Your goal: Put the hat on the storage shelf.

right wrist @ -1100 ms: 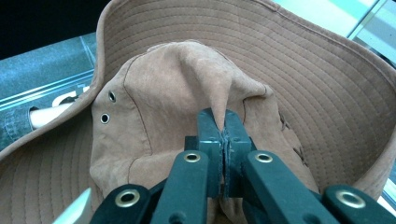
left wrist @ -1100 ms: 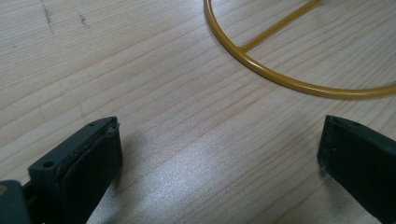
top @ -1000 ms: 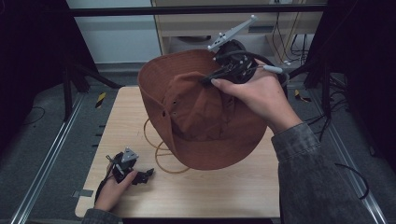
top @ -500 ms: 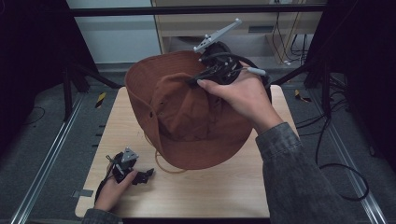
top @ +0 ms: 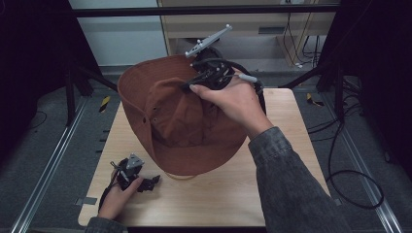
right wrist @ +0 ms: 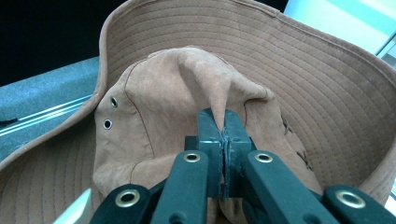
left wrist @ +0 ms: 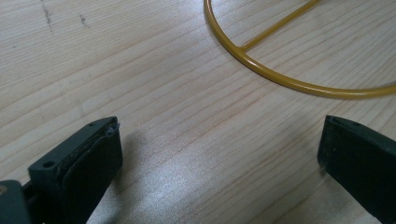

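A brown wide-brimmed hat hangs above the wooden table, lifted by a pinch of its crown. My right gripper is shut on that fold of crown cloth; in the right gripper view the two jaws press together on the hat, my right gripper at the fold. My left gripper rests at the table's front left in a hand, open. In the left gripper view its pads stand wide apart over bare wood, with a yellow wire ring lying just beyond them.
A bit of the yellow wire ring pokes out from under the hat's near brim. Black cables trail off the table's right side. Metal rails run along the floor at the left.
The right hand has carried the hat leftward and slightly lower over the table. The left hand and its gripper have stayed put.
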`<move>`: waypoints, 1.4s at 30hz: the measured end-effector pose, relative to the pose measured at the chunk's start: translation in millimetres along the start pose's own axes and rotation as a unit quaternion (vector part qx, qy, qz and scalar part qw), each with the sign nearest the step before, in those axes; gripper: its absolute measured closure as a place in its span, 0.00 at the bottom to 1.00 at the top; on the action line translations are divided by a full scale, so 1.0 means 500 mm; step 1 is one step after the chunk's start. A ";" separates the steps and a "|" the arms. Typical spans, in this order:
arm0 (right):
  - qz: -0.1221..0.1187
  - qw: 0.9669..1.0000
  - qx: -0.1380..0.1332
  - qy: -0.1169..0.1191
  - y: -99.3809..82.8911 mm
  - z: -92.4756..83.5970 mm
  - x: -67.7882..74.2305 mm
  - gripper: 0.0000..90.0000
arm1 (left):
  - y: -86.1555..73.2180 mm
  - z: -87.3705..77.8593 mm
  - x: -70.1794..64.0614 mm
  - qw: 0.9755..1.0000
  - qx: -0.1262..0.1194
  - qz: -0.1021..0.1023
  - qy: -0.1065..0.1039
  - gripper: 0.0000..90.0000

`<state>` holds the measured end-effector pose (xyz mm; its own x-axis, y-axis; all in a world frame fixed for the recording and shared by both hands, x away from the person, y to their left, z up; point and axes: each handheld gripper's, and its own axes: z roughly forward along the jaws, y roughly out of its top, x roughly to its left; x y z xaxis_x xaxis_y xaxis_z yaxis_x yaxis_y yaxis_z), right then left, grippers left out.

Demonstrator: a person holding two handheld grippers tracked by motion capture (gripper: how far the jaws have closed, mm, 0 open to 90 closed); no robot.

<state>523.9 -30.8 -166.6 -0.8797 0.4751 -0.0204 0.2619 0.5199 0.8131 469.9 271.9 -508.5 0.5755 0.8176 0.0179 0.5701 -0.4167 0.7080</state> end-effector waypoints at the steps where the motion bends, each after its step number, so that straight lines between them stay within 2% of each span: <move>1: 0.002 1.000 -0.002 -0.001 0.002 0.005 0.001 0.99 | 0.000 0.000 0.000 1.000 0.000 0.000 0.000 0.00; 27: 0.004 1.000 0.015 0.012 0.004 0.069 0.005 0.99 | 0.000 0.000 0.000 1.000 0.000 0.000 0.000 0.00; 42: 0.011 1.000 0.024 0.017 -0.009 0.087 0.000 0.99 | 0.000 0.000 0.000 1.000 0.000 0.000 0.000 0.00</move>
<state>540.2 -2.0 -195.5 -0.8864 0.4626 0.0188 0.2998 0.5427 0.7846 469.8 271.8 -508.6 0.5759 0.8173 0.0176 0.5695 -0.4166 0.7086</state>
